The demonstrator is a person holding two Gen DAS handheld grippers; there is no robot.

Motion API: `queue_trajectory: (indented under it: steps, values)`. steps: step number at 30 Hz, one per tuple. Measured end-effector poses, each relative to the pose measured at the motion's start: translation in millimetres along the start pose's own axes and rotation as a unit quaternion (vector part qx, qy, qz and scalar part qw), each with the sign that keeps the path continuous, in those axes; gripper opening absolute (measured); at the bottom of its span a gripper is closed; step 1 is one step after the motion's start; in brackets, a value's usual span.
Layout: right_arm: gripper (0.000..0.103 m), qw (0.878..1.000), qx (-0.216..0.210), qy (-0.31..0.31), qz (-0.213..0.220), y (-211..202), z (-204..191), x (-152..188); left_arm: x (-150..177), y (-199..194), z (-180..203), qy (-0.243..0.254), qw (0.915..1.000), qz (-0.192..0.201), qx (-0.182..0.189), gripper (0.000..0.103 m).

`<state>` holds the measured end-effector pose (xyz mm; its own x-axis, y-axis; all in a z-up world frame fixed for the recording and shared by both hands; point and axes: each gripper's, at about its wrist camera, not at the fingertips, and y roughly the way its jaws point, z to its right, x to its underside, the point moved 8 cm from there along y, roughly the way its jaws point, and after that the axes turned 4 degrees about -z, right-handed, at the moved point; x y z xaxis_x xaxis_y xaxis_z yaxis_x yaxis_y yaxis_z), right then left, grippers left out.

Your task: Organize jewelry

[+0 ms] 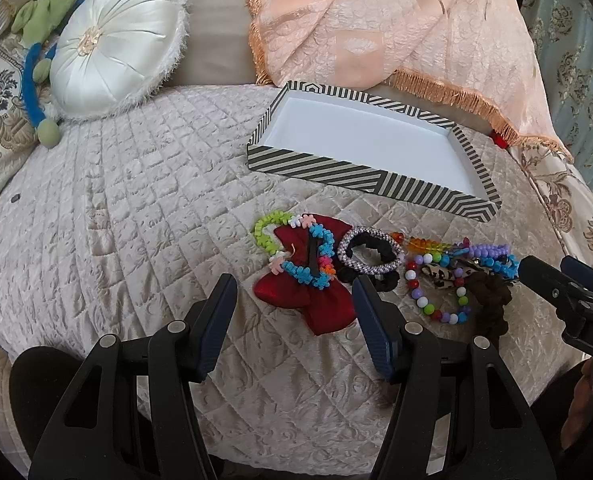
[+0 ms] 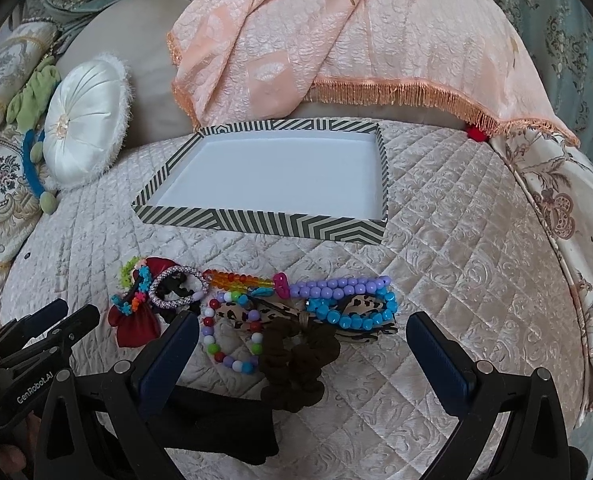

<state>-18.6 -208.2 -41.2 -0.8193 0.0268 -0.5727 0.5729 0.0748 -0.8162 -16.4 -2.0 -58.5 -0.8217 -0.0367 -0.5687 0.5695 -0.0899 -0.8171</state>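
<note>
Nothing has gone into the striped box (image 2: 264, 222) yet, so you're basically at the starting line. Its white inside is bare in both views, and it sits on the quilted bed cover (image 2: 456, 264) toward the middle of the frame, well apart from the pile.

All the jewelry and hair bits are bunched in a row in front of the box, nearer to you:
- red bow (image 1: 316, 292) with a blue flower bracelet (image 1: 308, 256) lying on top of it, and a green bracelet (image 1: 265, 229) touching its upper left edge
- silver bangle (image 1: 370, 252) with a black scrunchie under it
- orange beads (image 2: 236, 279) just right of the bangle
- multicolour bead bracelet (image 2: 232, 336) lying on a leopard-print bow (image 2: 356, 308)
- purple and blue bead strands (image 2: 348, 300) across that same bow
- brown scrunchie (image 2: 296, 360) closest to you

Your left hand-held gripper (image 1: 294, 308) has its jaws spread wide with nothing between them, hovering at the red bow in the lower middle of the left view. Your right hand-held gripper (image 2: 302, 344) is also wide apart and holding nothing, lined up around the brown scrunchie and bead bracelet.

So I'd say every single piece is left to move, and the pile's tangled enough that picking one thing might drag a neighbour along.
</note>
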Motion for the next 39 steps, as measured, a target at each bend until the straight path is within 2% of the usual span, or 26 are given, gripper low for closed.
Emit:
queue_trajectory:
  steps: [11,20,26,30,34,39]
  values:
    - [0.103,1.000,0.001,-0.005,-0.006,2,7,-1,0,3,-5,-0.004,1.0000,-0.003,0.004,0.060]
    - [0.103,1.000,-0.005,0.000,-0.021,6,34,-4,-9,11,-31,-0.047,0.9970,-0.037,0.049,0.060]
    - [0.103,1.000,-0.004,0.000,-0.025,9,49,-6,-7,21,-31,-0.069,0.9900,-0.076,0.097,0.060]
    - [0.103,1.000,-0.005,0.007,-0.029,12,61,-7,-2,27,-14,-0.038,0.9906,-0.089,0.096,0.060]
    - [0.103,0.999,-0.012,0.013,-0.036,16,70,-4,-3,34,-9,-0.031,0.9900,-0.093,0.102,0.060]
    - [0.103,0.999,-0.017,0.012,-0.027,15,71,-5,-23,49,-33,-0.067,0.9902,-0.089,0.084,0.060]
